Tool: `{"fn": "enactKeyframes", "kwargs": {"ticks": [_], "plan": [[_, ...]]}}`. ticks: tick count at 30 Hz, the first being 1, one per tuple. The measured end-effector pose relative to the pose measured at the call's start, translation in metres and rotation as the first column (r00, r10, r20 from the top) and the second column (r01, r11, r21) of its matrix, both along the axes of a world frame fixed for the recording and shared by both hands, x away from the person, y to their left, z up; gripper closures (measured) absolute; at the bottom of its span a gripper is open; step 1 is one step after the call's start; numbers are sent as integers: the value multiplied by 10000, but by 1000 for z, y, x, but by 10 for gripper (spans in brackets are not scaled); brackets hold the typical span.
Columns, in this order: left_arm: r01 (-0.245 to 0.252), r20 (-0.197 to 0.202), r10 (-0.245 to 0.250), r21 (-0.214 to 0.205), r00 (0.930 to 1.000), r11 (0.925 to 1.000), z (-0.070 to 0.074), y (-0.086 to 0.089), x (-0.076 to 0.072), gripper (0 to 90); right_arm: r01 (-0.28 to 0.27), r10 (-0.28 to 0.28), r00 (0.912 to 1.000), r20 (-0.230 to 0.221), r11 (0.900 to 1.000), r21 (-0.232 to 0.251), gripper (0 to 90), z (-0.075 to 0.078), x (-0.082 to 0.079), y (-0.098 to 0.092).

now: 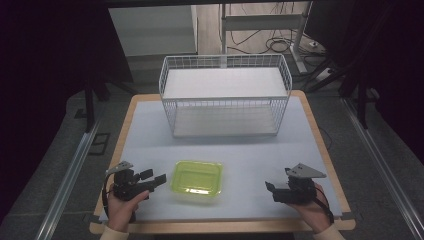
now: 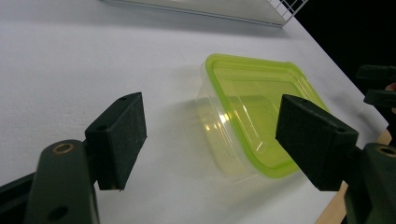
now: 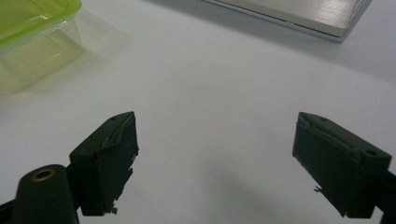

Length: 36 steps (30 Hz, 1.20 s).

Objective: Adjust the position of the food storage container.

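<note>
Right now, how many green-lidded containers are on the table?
1. The green-lidded container sits on the table's near side, just beyond the open left hand-held gripper, in front of the wire basket.

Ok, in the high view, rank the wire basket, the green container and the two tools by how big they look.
1. Wire basket, largest by far.
2. Green container.
3. Left tool and right tool look about alike, so no ranking between them.

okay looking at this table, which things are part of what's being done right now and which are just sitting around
In the job:
- left tool, open, pointed at the container
- green-lidded plastic container, lying between the two tools
- right tool, open, over bare table

Just there:
- white wire basket at the far side, possibly a destination, untouched now
- cables on the floor behind the table
</note>
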State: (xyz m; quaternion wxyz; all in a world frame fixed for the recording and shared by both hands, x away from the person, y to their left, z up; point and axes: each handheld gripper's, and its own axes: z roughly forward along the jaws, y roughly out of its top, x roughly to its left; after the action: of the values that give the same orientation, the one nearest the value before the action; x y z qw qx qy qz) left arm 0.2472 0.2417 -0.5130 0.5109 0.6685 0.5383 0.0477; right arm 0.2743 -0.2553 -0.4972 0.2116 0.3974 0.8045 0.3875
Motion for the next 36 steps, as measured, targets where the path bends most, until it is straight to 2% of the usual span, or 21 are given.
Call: {"fn": "enactKeyframes", "kwargs": {"ticks": [6, 12, 17, 21, 22, 24, 26, 30, 32, 33, 36], "plan": [[-102, -85, 102, 10, 9999, 9999, -2, 4, 1, 246, -8, 7, 10000, -73, 10000, -96, 181, -4, 4, -6], [-108, 26, 108, -16, 9999, 9999, 1, 4, 0, 247, -95, 98, 9996, -252, 9999, 93, 216, -1, 3, -7], [-219, 92, 219, 20, 9997, 9998, 3, 6, -1, 261, -273, 273, 9993, -250, 9996, -22, 225, -1, 2, -7], [-472, -9, 473, 329, 9989, 9983, 3, 10, -1, 310, -254, 252, 9993, -259, 9997, -63, 229, -2, 3, -9], [-405, 19, 405, 459, 9992, 9981, 5, 12, -1, 410, -263, 261, 9993, -255, 9996, -99, 229, -2, 3, -9], [-267, 92, 263, 544, 9996, 9982, 7, 15, -3, 501, -304, 301, 9993, -207, 9994, -135, 229, -2, 2, -8], [-248, 140, 240, 594, 9996, 9979, 10, 17, -4, 632, -383, 379, 9992, -136, 9989, -277, 226, -1, 1, -6], [-141, 45, 139, 720, 9999, 9973, 15, 20, -5, 842, -451, 446, 9989, -130, 9979, -471, 223, -2, -1, -4], [-126, 29, 125, 773, 9999, 9969, 16, 21, -5, 870, -455, 449, 9989, -132, 9977, -494, 223, -2, 0, -4], [-76, 6, 76, 970, 10000, 9953, 17, 21, -5, 900, -441, 434, 9990, -138, 9978, -497, 223, -2, 0, -5], [-87, -62, 95, 1084, 9999, 9941, 17, 24, -4, 900, -369, 362, 9992, -137, 9980, -509, 229, -2, 1, -5]]}}
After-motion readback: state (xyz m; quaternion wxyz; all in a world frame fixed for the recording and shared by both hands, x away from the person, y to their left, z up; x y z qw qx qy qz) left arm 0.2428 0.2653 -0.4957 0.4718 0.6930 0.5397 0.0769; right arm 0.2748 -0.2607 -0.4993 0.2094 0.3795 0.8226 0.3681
